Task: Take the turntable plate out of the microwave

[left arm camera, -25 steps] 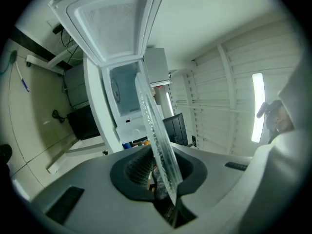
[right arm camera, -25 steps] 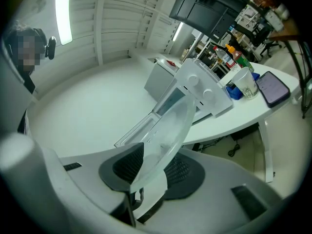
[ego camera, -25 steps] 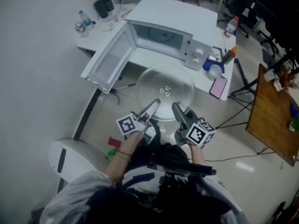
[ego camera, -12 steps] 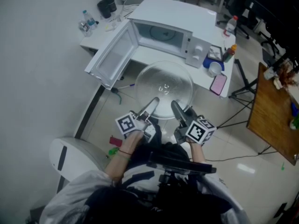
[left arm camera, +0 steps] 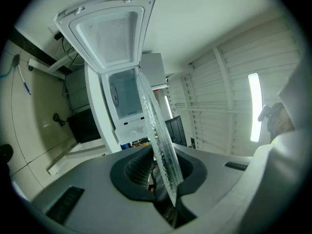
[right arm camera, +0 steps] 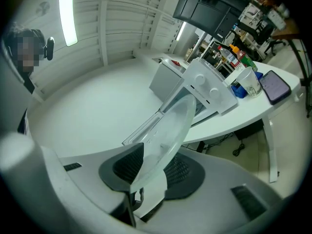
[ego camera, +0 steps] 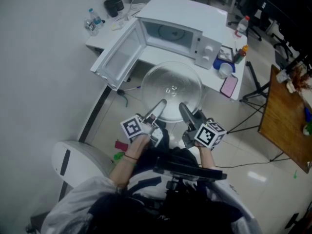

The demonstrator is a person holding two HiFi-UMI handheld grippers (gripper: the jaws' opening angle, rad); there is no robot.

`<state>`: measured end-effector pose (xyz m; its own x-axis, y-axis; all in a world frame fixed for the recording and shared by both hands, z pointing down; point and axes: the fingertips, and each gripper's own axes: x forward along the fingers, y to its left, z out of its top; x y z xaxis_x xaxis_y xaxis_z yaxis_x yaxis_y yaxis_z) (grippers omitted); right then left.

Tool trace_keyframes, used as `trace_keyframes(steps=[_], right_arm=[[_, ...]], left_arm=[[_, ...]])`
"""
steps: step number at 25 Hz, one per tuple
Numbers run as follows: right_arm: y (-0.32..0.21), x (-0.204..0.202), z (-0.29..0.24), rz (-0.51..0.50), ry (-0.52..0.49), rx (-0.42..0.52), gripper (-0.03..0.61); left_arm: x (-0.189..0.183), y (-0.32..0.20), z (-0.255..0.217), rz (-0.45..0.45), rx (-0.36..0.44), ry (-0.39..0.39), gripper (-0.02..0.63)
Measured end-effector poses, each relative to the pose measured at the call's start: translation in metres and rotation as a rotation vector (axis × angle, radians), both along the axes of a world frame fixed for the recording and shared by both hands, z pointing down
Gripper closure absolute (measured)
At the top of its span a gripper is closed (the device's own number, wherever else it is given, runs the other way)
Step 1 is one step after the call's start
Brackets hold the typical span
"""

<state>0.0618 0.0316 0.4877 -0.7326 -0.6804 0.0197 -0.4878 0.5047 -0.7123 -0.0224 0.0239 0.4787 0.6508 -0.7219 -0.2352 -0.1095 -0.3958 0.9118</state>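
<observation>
Right now my left gripper (left arm camera: pixel 163 182) is clamped on the near rim of the glass turntable plate (ego camera: pixel 171 90). My right gripper (right arm camera: pixel 146 174) grips that same rim just beside it, with its jaws set wider. The 2 carry the plate in the air, outside the microwave (ego camera: pixel 181 30) and in front of its cavity. In the head view it lies over the front edge of the white table (ego camera: pixel 214 86). The microwave door (ego camera: pixel 118 58) stands wide open on the left. A pink phone (ego camera: pixel 228 88) and a cup (ego camera: pixel 224 73) sit near the table's right end.
</observation>
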Motion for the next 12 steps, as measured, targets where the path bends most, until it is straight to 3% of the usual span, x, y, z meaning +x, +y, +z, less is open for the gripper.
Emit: trace_keyframes(steps=[12], right_arm=[[0.0077, 0.0008, -0.0020, -0.004, 0.001, -0.002, 0.449]], left_arm=[[0.0003, 0.0072, 0.0002, -0.005, 0.003, -0.005, 0.569]])
